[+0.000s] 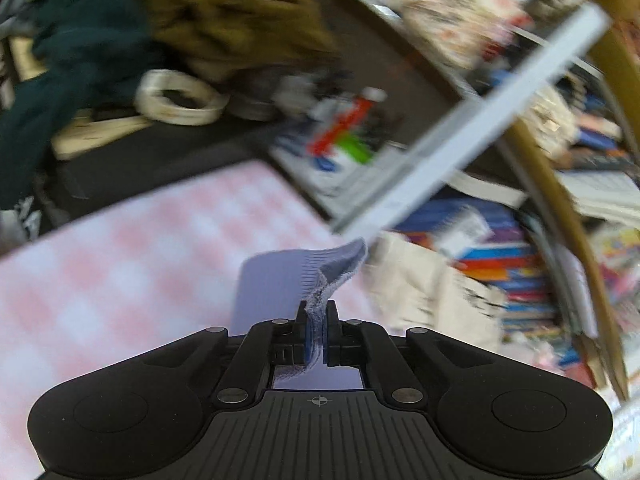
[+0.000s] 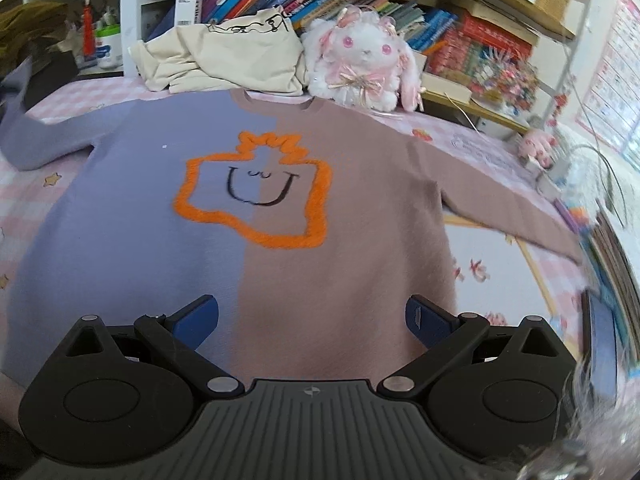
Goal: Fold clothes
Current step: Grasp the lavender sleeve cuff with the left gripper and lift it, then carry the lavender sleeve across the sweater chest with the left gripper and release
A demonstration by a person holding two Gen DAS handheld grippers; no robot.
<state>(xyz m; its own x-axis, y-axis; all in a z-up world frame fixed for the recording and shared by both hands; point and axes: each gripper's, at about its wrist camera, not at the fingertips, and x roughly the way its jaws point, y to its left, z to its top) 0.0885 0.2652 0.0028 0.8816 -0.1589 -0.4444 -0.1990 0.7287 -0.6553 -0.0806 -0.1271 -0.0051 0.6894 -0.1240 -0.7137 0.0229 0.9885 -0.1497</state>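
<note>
Crammed bookshelves (image 2: pixel 360 4) behind a pink checked bedcover (image 1: pixel 132 248), plush rabbit (image 2: pixel 362 62) alongside.

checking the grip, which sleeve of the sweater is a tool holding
The purple sleeve: the left tool is shut on its cuff. The brown sleeve lies flat on the bed, untouched; the right tool is open over the body.

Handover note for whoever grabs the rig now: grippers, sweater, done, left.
Left gripper: shut on the lavender sleeve cuff, lifted over the pink checked sheet.
Right gripper: open, empty, above the sweater's hem.
Sweater: flat, face up, lavender and brown halves, brown sleeve spread out.
Done: laid out, no fold visible.
Left: fold both sleeves in, then the body.
</note>
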